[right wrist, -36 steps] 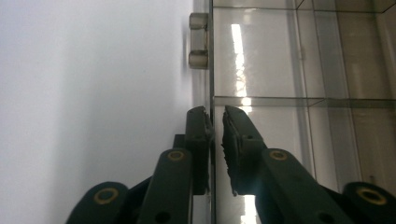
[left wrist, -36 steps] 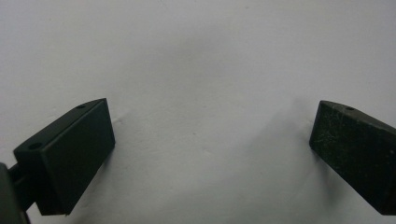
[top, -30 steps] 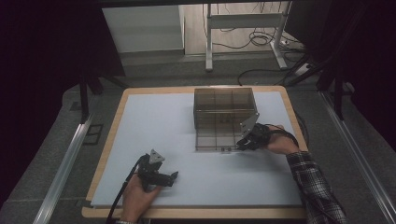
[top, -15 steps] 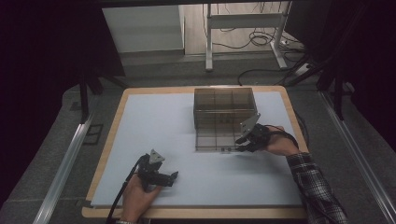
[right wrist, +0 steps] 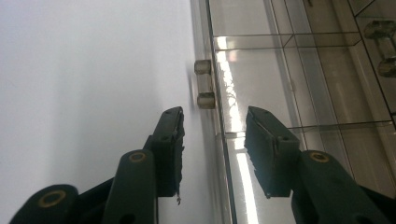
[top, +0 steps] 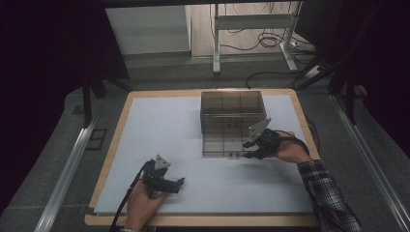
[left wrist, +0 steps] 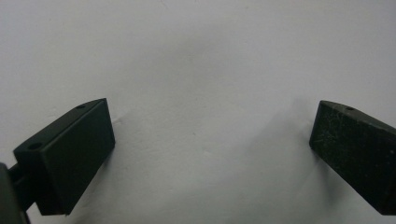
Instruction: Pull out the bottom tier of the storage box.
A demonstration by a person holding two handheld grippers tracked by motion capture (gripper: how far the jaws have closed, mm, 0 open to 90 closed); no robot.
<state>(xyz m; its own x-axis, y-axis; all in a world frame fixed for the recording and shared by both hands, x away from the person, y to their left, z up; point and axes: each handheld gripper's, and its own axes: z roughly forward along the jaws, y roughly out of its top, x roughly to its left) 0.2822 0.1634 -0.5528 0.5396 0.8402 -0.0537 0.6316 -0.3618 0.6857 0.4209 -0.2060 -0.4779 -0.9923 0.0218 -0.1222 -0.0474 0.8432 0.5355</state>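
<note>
Partly cropped, clear box (right wrist: 289,93), handle (right wrist: 204,84) blurred

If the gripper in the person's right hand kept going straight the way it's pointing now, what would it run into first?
Most likely the small latch on the edge of the clear box's lowered lid. The right gripper straddles that edge, its jaws having just been opening, with the latch just ahead. How far ahead is hard to judge.

Box (top: 232,108) and its flat lid (top: 223,142) block right-centre; white mat (top: 159,125) elsewhere open
</note>
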